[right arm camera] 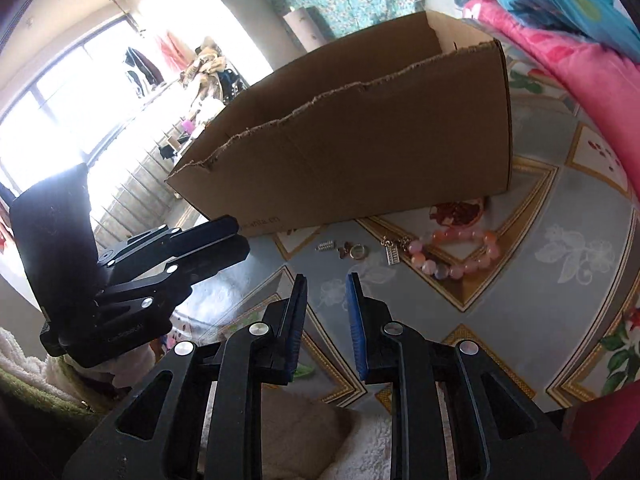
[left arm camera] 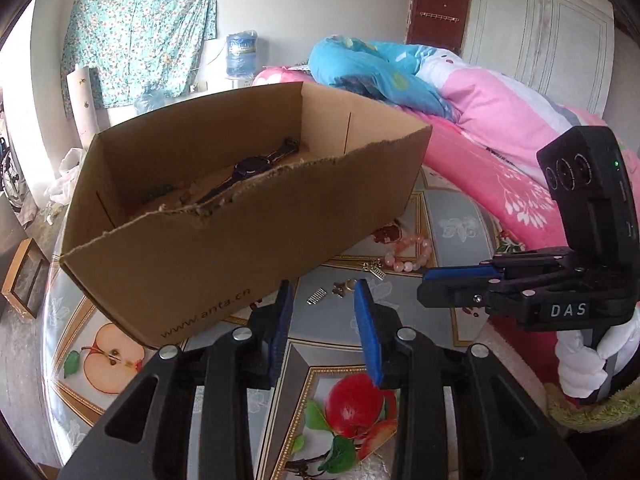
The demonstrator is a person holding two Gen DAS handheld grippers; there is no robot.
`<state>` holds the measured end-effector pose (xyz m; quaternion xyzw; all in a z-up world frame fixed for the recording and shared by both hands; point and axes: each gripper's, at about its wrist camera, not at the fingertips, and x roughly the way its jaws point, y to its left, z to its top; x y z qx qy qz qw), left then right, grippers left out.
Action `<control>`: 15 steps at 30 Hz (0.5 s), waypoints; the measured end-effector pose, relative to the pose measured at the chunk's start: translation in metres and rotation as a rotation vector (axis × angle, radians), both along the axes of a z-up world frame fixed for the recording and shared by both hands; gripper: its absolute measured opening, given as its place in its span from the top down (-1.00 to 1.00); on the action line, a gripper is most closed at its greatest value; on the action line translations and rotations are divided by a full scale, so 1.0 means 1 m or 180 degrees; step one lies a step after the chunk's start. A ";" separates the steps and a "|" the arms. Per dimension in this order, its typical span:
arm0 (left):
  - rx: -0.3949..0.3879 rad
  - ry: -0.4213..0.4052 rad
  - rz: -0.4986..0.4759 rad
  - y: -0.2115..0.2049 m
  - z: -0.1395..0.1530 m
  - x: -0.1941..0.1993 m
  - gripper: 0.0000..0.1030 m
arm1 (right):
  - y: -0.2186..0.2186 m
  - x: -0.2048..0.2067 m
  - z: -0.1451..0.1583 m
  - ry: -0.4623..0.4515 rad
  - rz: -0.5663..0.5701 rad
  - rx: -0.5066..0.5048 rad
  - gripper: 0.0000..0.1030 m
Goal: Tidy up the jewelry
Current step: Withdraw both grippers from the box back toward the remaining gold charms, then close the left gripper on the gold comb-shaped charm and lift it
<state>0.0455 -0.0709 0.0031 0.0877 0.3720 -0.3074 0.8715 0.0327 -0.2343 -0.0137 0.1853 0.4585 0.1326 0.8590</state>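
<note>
An open cardboard box stands on the round table and holds a black watch and small pieces. Just in front of the box lie a pink bead bracelet, a ring, a small brown charm and two silver comb-like pieces. My left gripper is open and empty, above the table just short of the ring. My right gripper is open and empty, short of the jewelry; it also shows side-on in the left wrist view.
The table wears a fruit-print cover. A bed with pink and blue quilts lies behind the table on the right. A water jug and a floral cloth are at the far wall. A wooden frame stands on the floor.
</note>
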 end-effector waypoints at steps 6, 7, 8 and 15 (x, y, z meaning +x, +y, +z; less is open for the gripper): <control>0.0527 -0.0174 -0.0247 -0.034 -0.030 0.013 0.49 | 0.002 0.000 -0.007 0.0120 0.0051 0.0060 0.59; 0.0586 -0.0178 -0.0278 -0.038 -0.033 0.016 0.52 | 0.003 0.000 -0.008 0.0136 0.0061 0.0069 0.59; 0.0622 -0.0168 -0.0301 -0.038 -0.036 0.019 0.53 | 0.002 0.001 -0.009 0.0145 0.0063 0.0077 0.59; 0.0711 0.0000 -0.0359 -0.041 -0.047 0.034 0.66 | -0.005 0.001 -0.013 0.0209 0.0066 0.0181 0.59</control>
